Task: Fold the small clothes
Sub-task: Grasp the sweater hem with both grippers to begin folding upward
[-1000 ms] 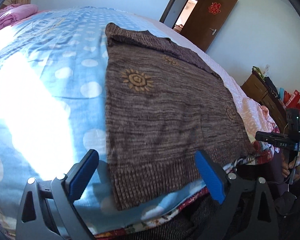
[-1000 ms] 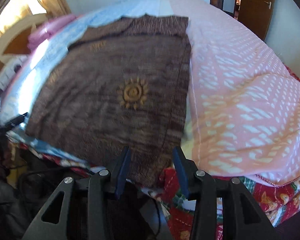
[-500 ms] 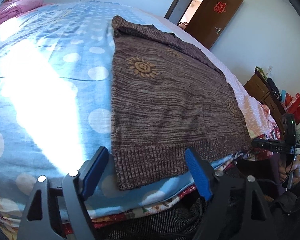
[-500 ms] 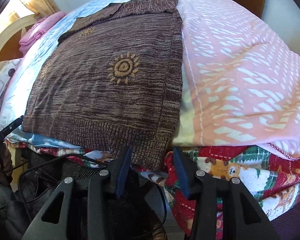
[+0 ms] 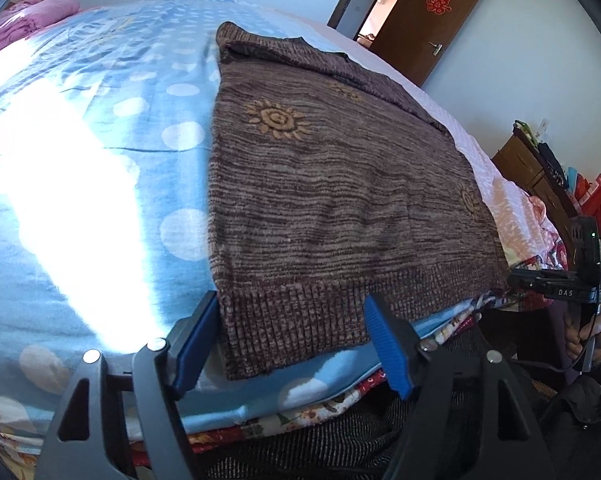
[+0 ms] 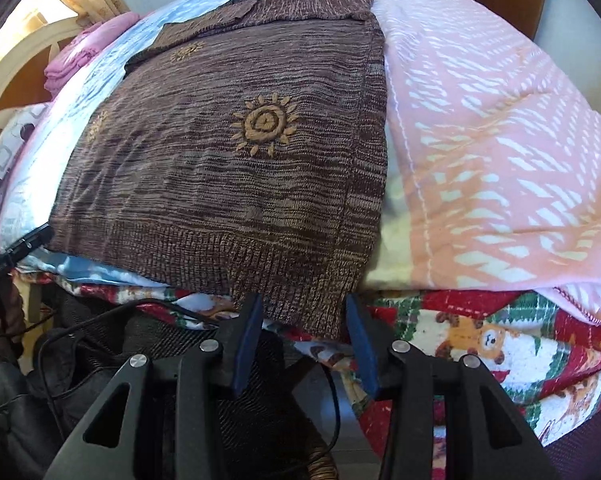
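Framing: both claws hang at the near edge of the bed (image 5: pixel 80 160), tilted down at the brown sweater (image 5: pixel 340 208) laid flat across it.
Sweater: it lies spread on the bedding with its ribbed hem (image 6: pixel 260 264) at the near edge, the top end folded over at the far side, and sun motifs (image 6: pixel 264 124) stitched in tan.
Left claw (image 5: pixel 292 340): jaws well apart and just been closing in; the sweater's near left hem corner sits between the blue pads (image 5: pixel 388 352), the left pad right at the fabric's side edge, but no pinch shows, so nothing is held.
Right claw (image 6: pixel 304 340): jaws partly open, about the width of the hem corner; the sweater's near right corner hangs just ahead of the pads (image 6: pixel 246 336), and no grip is visible.
Bedding, left side: blue sheet with white dots (image 5: pixel 180 232), a hard patch of sunlight across it.
Bedding, right side: pink patterned quilt (image 6: pixel 500 152) lies just beside the sweater's right edge, over a red and green bear-print blanket (image 6: pixel 480 340).
Far corner: pink folded cloth (image 6: pixel 84 52) near the headboard.
Background: brown door (image 5: pixel 436 20) stands open, with a red ornament on it.
Person: a hand (image 5: pixel 596 340) grips the right claw's handle at the edge of the left view.
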The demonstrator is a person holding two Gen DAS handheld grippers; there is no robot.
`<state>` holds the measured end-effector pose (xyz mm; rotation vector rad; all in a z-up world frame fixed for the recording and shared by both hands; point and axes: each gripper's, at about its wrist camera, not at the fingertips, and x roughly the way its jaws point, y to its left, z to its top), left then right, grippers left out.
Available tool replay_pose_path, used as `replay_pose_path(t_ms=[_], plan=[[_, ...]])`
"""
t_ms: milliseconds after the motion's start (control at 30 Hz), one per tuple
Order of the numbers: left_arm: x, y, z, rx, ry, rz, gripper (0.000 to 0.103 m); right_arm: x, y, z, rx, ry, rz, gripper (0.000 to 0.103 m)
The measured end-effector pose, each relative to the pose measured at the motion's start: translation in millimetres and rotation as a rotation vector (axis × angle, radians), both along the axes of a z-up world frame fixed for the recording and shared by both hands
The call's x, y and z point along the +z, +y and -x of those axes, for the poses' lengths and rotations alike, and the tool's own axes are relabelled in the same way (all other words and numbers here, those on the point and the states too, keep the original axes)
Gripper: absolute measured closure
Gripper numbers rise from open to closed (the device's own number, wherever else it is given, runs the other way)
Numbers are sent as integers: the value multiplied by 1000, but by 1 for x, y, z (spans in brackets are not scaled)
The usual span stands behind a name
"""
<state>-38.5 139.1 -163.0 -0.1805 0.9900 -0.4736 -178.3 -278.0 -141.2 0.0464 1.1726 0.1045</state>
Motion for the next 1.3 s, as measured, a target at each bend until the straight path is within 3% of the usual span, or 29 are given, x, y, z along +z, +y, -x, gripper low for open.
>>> replay_pose_path(t_ms=[67, 100, 133, 167, 267, 400, 600, 733, 800, 933, 1067, 1133, 1233, 1300], plan=[[1, -4, 1, -1, -10, -25, 31, -4, 8, -3, 23, -3, 59, 76], [1, -6, 1, 2, -16, -42, 39, -7, 11, -3, 39, 5, 81, 91], [1, -8, 2, 5, -22, -63, 46, -13, 12, -5, 47, 34, 63, 96], [1, -9, 2, 11, -22, -84, 62, -20, 10, -6, 39, 61, 29, 98], [-1, -1, -3, 49, 6, -70, 88, -19, 11, -7, 30, 32, 30, 99], [-1, 19, -10, 94, 64, 68, 96, 6, 1, -6, 2, -53, -64, 99], [28, 16, -28, 63, 23, 127, 96, 60, -16, -33, -27, -194, -215, 99], [56, 8, -63, 48, -34, 140, 96, 80, -26, -75, -61, -264, -200, 99], [68, 5, -86, 52, -68, 127, 96, 84, -29, -100, -81, -275, -218, 99], [80, 1, -124, 87, -100, 63, 96, 82, -39, -142, -118, -297, -158, 99], [93, 0, -130, 2, -141, 39, 96, 63, -44, -175, -152, -259, -155, 99], [94, 3, -120, -43, -161, -4, 92, 53, -42, -184, -155, -237, -134, 99], [81, 10, -96, -115, -84, -4, 79, 41, -37, -192, -141, -212, -123, 99], [64, 17, -79, -117, 1, 11, 52, 38, -32, -191, -121, -216, -96, 99]])
